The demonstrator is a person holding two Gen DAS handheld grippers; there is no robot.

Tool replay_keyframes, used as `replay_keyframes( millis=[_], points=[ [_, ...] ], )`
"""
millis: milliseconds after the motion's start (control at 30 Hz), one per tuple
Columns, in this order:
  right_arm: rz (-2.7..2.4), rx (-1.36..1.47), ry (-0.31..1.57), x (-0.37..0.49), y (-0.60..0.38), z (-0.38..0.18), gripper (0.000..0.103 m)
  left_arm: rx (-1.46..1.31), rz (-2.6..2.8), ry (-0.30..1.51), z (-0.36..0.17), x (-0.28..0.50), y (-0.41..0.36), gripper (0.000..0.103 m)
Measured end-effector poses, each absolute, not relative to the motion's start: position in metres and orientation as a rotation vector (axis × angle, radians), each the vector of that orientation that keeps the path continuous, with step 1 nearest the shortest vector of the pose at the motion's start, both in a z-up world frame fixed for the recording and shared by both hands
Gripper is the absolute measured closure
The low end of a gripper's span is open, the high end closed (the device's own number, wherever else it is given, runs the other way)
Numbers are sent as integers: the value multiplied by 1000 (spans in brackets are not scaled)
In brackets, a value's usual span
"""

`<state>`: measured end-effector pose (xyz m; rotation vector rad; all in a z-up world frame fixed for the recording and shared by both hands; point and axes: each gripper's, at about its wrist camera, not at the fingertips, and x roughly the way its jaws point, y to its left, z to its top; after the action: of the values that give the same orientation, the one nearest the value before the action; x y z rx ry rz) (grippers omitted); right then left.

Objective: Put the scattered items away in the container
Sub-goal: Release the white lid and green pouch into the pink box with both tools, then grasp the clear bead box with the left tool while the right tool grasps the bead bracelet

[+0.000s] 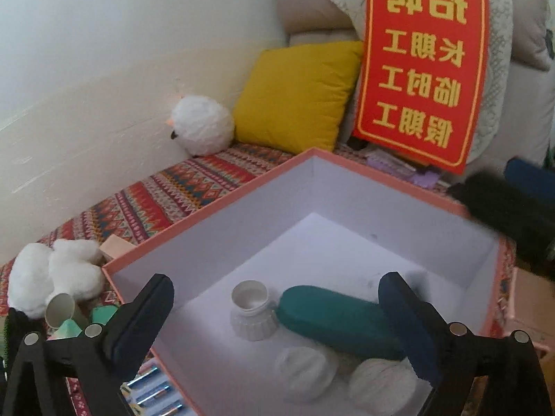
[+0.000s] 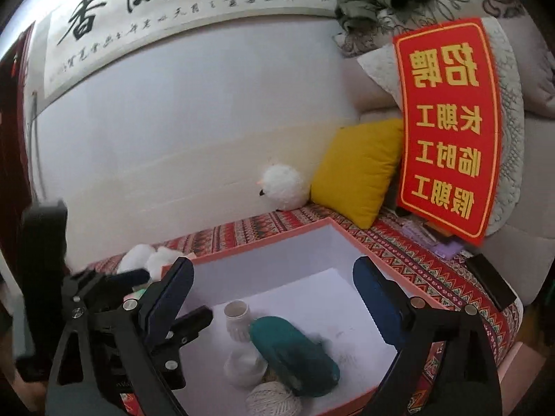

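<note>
A pink box (image 1: 215, 204) with a white inside holds a green case (image 1: 340, 322), a white ribbed jar (image 1: 251, 312), a white bowl-like piece (image 1: 305, 371) and a twine ball (image 1: 381, 384). My left gripper (image 1: 274, 326) hangs open over them, holding nothing. Outside the box's left corner lie a white plush (image 1: 55, 277), a paper tube (image 1: 60, 308), green pieces (image 1: 104, 313) and batteries (image 1: 152, 388). My right gripper (image 2: 274, 298) is open and empty above the same box (image 2: 260, 239), over the green case (image 2: 295, 353). A blurred finger (image 1: 492, 197) of it shows at the box's far right.
The box sits on a patterned red cloth (image 1: 166, 190) beside a white wall. A yellow cushion (image 1: 295, 97), a round white plush (image 1: 201, 124) and a red sign (image 1: 423, 66) stand behind. A black phone (image 2: 489, 280) and purple items (image 2: 447, 246) lie to the right.
</note>
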<state>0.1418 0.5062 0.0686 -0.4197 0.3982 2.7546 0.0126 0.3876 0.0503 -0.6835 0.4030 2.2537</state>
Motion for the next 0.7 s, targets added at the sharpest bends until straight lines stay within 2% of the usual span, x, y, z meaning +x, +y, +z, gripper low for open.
replay_keyframes(
  millis=[433,700],
  points=[
    [2766,-376,433,129,498,74,7,-705,2295,289,59,6,345,3],
    [2925,-404,381,89,421,84,7,-776,2446,248,54,10,245,3]
  ],
)
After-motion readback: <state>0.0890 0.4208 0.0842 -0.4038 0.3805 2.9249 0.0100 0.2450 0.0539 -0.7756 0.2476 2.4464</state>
